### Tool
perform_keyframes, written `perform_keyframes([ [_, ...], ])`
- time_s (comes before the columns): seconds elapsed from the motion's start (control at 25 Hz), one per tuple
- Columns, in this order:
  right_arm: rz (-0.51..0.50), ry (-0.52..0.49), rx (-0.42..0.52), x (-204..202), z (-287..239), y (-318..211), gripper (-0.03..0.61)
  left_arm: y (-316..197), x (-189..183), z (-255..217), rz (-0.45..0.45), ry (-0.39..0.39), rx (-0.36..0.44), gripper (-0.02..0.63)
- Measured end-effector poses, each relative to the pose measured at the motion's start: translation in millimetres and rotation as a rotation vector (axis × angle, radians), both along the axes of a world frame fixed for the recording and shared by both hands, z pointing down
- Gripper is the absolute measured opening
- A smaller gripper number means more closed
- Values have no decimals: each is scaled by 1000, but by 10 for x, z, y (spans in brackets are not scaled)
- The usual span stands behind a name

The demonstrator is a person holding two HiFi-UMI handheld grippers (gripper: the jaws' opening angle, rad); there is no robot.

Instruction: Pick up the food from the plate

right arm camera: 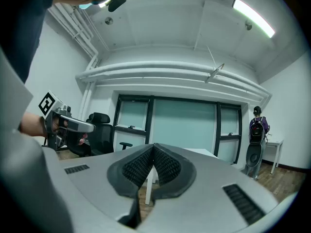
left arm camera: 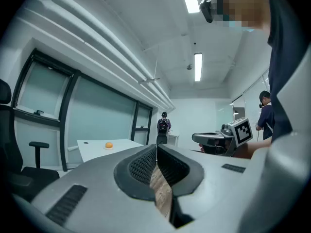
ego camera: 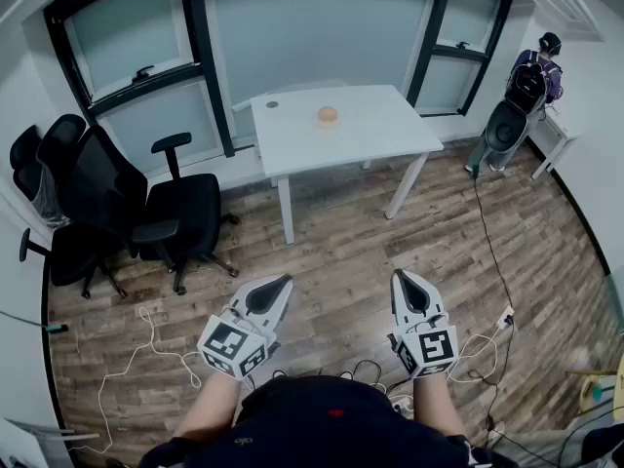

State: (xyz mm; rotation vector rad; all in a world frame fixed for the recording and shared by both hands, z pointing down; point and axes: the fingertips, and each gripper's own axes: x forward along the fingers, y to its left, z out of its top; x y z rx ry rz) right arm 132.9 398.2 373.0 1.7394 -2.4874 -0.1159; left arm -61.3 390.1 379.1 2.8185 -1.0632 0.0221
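An orange piece of food (ego camera: 328, 114) sits on a small plate (ego camera: 328, 120) on the white table (ego camera: 380, 135) at the far side of the room. The left gripper view shows the food (left arm camera: 109, 145) as a small dot on the table (left arm camera: 95, 148). My left gripper (ego camera: 284, 281) and right gripper (ego camera: 403, 276) hang low in front of my body, far from the table. Both are shut with nothing between the jaws. In the right gripper view the shut jaws (right arm camera: 153, 146) hide most of the table.
Several black office chairs (ego camera: 117, 203) stand left of the table. Cables (ego camera: 487, 252) run over the wooden floor. A person with a backpack (ego camera: 531, 76) stands at the far right by a small desk (ego camera: 551, 135). Windows line the far wall.
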Motion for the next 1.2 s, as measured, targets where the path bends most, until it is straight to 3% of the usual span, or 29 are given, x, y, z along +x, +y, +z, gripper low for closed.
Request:
perform_keyframes([
  [0.68, -20, 16, -52, -405, 104, -58, 24, -55, -290, 65, 33, -7, -13, 28],
  [1.2, 16, 30, -123, -1114, 425, -276, 24, -275, -1019, 324, 72, -27, -43, 28],
])
